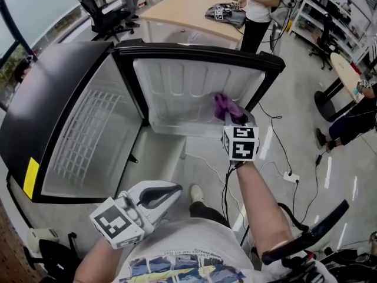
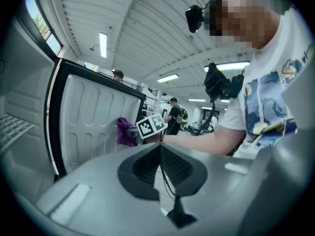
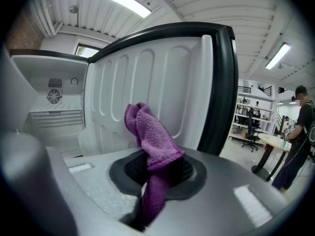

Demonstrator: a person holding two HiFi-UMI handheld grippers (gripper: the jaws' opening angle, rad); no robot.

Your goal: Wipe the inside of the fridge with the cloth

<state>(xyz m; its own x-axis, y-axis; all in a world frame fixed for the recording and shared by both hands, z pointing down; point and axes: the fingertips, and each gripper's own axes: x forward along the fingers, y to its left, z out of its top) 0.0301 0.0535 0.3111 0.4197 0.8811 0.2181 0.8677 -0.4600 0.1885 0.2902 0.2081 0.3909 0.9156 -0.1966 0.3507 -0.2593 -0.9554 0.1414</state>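
One arm outstretched, right gripper [image 3: 160, 168] pinches cloth [image 3: 150, 132] at the fridge door [image 1: 177, 93]; left gripper [image 2: 161, 156] pressed together.

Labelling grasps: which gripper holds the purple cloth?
The right gripper, claw shut on the purple cloth by the open fridge door. The left gripper, claw shut, holds nothing.

Head view: we can't see the jaws of the right tongs [image 1: 234, 121]. Their marker cube covers them and the lower cloth [image 1: 226, 106]. The standing person [image 1: 259, 7] at 12 o'clock is cropped above the chest. The seated person [image 1: 353, 119] at 3 o'clock is cut by the edge. Right gripper view: the cloth's tail drops out of sight between the jaws.
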